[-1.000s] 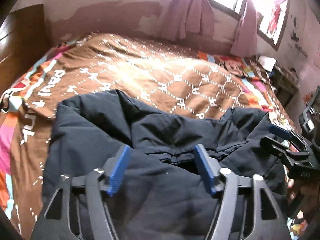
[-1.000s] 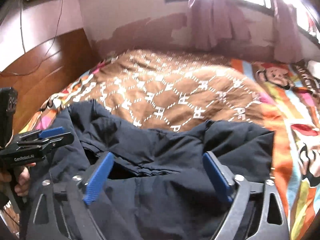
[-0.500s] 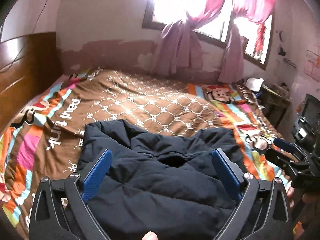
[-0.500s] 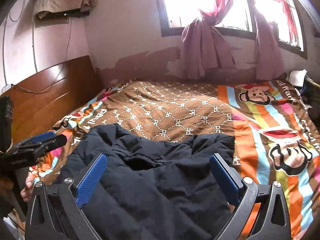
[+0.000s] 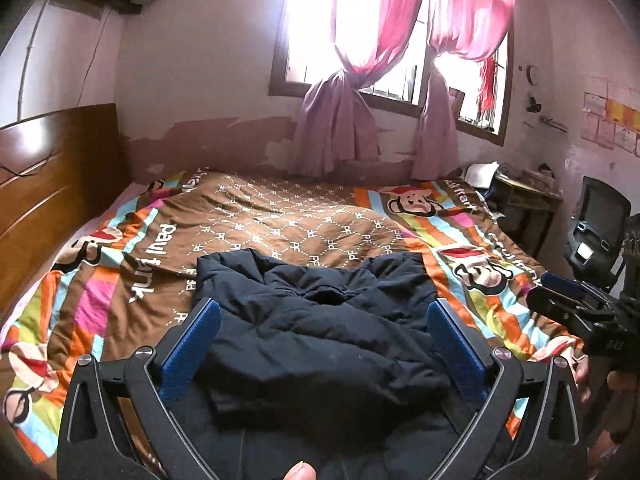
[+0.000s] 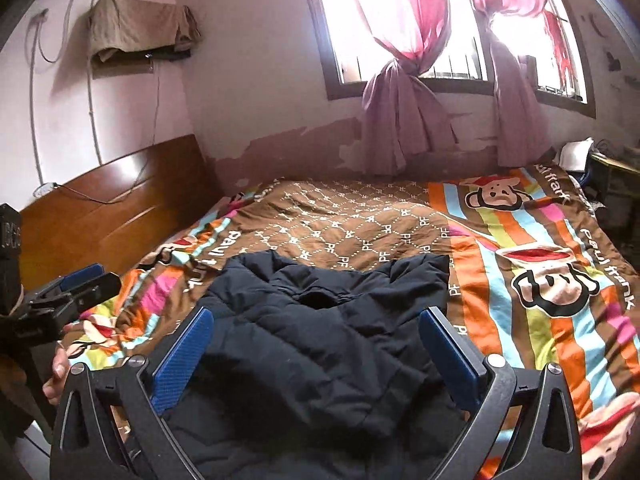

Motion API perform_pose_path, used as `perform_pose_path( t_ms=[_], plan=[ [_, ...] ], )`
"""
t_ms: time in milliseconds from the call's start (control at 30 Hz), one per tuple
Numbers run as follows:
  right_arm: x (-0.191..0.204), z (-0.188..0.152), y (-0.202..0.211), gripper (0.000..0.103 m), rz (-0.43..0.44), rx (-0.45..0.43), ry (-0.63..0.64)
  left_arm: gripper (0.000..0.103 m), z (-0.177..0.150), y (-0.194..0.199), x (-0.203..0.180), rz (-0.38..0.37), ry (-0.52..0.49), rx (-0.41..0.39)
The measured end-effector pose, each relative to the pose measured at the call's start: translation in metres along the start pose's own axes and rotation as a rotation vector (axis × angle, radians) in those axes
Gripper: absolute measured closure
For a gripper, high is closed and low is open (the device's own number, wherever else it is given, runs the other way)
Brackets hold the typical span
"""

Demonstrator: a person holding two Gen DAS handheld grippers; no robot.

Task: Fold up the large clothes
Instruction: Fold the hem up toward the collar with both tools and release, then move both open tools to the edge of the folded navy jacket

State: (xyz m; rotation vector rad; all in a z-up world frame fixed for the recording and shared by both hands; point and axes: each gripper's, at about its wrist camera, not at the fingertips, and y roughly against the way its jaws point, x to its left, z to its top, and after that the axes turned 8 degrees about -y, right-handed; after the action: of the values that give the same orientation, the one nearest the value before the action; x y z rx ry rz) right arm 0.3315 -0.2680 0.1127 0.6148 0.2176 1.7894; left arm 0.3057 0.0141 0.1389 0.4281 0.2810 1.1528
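A dark navy puffer jacket is seen lying bunched on the near part of a bed, on a brown monogrammed quilt with striped monkey-print borders. The jacket's collar opening faces the far side of the bed; its lower part runs out of view beneath both cameras.

Left gripper: jaws spread wide, blue pads to either side of the jacket, nothing clamped between them. The pads are seen in front of the fabric (contact cannot be told from this view). A fingertip is visible at the bottom edge of the left wrist view.

Right gripper: jaws likewise spread wide, nothing gripped, the jacket framed between the blue pads.

Each gripper is also seen from the other's camera: the right one at the right edge of the left wrist view, the left one at the left edge of the right wrist view, both off to the sides of the jacket.

Surroundings noted: a wooden headboard on the left, a window with knotted pink curtains behind the bed, and a khaki cloth draped over a wall shelf (upper left, right wrist view).
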Motion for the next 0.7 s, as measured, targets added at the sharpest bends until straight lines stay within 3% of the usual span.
perform_pose_path(
  t_ms=[333,500,700],
  plan=[
    [0.028,-0.033,0.078,0.0,0.01,-0.052,0.048,0.002,-0.035,0.073,-0.007,-0.008,0.02,-0.039],
    [0.032,-0.067,0.091,0.0,-0.014,-0.033,0.084,0.002,-0.067,0.093,-0.016,0.028,-0.009,-0.021],
    [0.038,-0.106,0.1,0.0,-0.019,-0.041,0.11,0.002,-0.107,0.11,-0.029,0.014,-0.061,-0.012]
  ],
)
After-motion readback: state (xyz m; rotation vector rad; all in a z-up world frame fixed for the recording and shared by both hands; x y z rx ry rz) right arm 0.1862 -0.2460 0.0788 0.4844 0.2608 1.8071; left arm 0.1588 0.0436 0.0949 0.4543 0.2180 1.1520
